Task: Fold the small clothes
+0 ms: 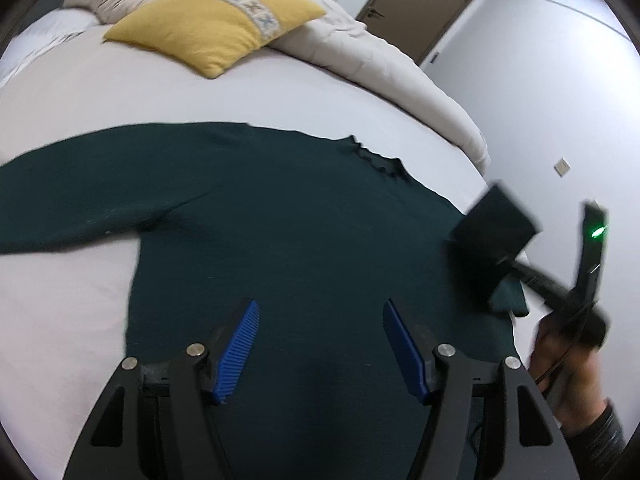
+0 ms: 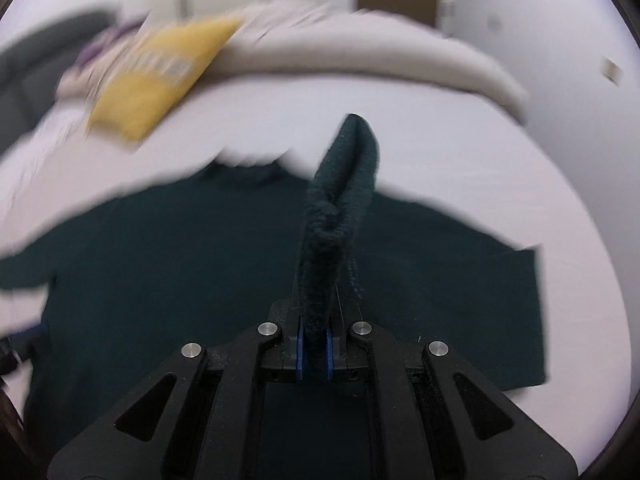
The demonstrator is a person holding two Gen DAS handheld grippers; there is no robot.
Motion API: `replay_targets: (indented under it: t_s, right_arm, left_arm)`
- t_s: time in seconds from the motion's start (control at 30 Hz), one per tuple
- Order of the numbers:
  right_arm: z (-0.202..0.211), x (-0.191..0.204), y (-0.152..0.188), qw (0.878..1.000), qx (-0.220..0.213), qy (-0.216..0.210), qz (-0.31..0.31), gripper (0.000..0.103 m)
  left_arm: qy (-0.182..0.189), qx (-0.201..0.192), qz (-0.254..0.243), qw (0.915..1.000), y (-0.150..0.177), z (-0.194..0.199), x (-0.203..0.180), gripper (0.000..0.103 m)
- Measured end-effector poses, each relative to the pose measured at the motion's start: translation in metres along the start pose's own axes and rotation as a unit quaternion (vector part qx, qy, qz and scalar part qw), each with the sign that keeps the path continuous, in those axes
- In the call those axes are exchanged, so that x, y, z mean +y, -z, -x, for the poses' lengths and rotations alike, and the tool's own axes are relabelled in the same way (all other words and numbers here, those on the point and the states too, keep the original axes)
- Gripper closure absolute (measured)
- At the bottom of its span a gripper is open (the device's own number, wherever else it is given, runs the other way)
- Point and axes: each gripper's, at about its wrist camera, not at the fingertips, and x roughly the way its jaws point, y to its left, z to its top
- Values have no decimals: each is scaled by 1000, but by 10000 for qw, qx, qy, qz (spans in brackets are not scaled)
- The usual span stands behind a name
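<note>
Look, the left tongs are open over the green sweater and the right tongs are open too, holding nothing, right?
Not quite. The left tongs are open over the green sweater, but the right tongs are not open. The right wrist view shows them shut on the sleeve, pinched between the blue pads.

Sweater [image 1: 288, 216] dark teal-green. Sheet [image 1: 280, 92] white. Cushion [image 1: 216, 28] mustard yellow, pale band with blue crosses. Duvet [image 1: 380, 56] beige. Finger pads [image 1: 236, 352] blue, ribbed. Door [image 1: 420, 4] brown.
</note>
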Motion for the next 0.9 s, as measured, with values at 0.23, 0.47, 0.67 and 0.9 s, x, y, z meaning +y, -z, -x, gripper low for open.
replay_targets:
  t_s: [0.23, 0.47, 0.67, 0.9]
  right_arm:
    - [-7, 26, 61, 9982, 179, -561, -121, 39]
    - [53, -28, 102, 9907, -220, -926, -972, 38]
    - [98, -109, 119, 9796, -652, -693, -1771, 38]
    - [116, -176, 133, 9698, -754, -541, -2257, 38]
  left_arm:
    - [230, 112, 72, 9996, -2, -9, -3, 29]
    - [447, 448, -379, 9973, -18, -58, -62, 28]
    - [319, 1032, -550, 9926, -39, -127, -102, 56]
    - [45, 1119, -716, 9911, -47, -152, -113, 92]
